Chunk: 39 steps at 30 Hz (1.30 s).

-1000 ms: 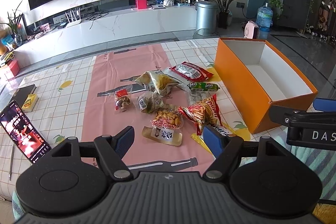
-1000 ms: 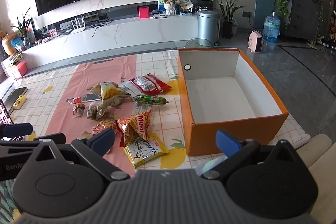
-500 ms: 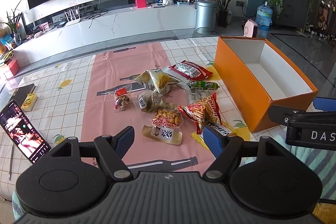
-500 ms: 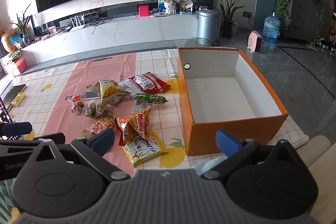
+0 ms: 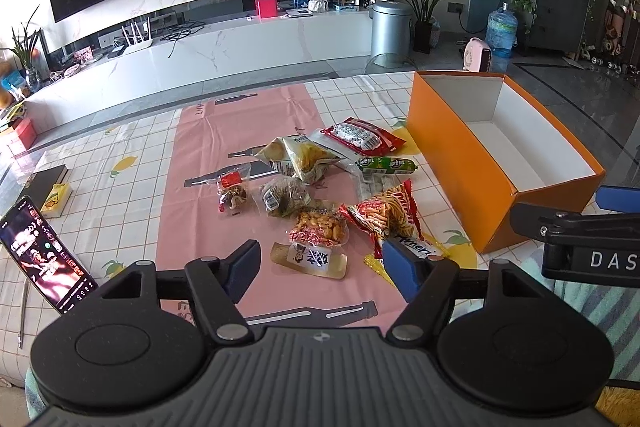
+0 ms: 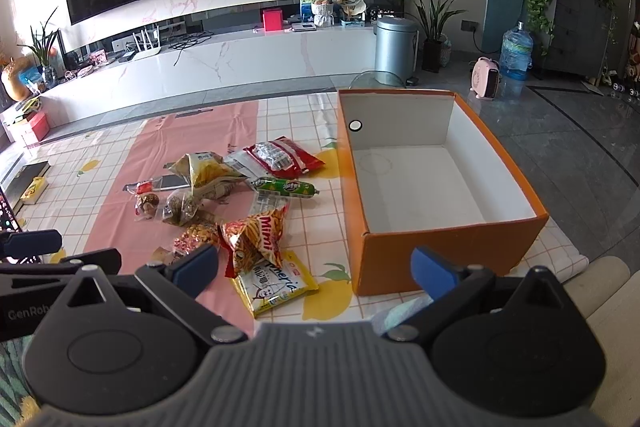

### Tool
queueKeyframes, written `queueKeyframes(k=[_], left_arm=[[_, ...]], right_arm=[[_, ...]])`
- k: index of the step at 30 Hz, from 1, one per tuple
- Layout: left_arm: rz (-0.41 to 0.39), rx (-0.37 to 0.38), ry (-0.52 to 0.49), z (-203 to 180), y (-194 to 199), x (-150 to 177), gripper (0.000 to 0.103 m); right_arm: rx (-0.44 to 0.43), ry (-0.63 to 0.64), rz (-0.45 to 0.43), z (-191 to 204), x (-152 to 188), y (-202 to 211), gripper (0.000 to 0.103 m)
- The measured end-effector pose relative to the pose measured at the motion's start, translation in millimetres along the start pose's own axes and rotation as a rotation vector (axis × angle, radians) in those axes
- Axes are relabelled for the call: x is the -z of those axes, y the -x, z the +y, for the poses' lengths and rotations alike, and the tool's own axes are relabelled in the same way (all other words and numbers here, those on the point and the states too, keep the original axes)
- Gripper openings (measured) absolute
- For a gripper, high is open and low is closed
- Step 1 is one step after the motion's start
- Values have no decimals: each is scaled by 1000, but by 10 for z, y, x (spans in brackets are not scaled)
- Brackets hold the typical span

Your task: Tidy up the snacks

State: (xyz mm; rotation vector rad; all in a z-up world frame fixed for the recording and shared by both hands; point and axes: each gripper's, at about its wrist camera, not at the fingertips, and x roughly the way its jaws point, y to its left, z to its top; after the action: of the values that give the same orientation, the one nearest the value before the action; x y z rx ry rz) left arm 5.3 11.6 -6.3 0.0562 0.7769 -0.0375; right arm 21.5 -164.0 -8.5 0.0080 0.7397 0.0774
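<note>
Several snack packets lie in a loose pile on the pink runner: a red Mimi bag (image 5: 386,217) (image 6: 256,237), a yellow packet (image 6: 276,285), a green sausage (image 5: 386,165) (image 6: 286,187), a red packet (image 5: 360,137), a yellow chip bag (image 5: 298,157) and a gold packet (image 5: 310,259). An empty orange box (image 5: 452,155) (image 6: 440,247) stands to their right. My left gripper (image 5: 322,265) is open and empty, near the table's front edge before the pile. My right gripper (image 6: 316,267) is open and empty, in front of the box and the yellow packet.
A lit phone (image 5: 44,257) lies at the front left, with a small yellow box (image 5: 56,201) and a dark book (image 5: 42,179) behind it. The checked tablecloth (image 5: 120,195) covers the table. A TV wall, a bin and plants stand behind.
Both grippers have drifted slightly; the views have shifted a little. Nothing on the table has moved.
</note>
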Motion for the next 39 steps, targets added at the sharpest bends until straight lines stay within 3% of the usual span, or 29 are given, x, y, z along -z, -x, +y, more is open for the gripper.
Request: queueKeyframes(k=[39], left_arm=[[5,27,-29,-31,2,-48,82]], right_arm=[[13,-1,15,-4,8,-58,99]])
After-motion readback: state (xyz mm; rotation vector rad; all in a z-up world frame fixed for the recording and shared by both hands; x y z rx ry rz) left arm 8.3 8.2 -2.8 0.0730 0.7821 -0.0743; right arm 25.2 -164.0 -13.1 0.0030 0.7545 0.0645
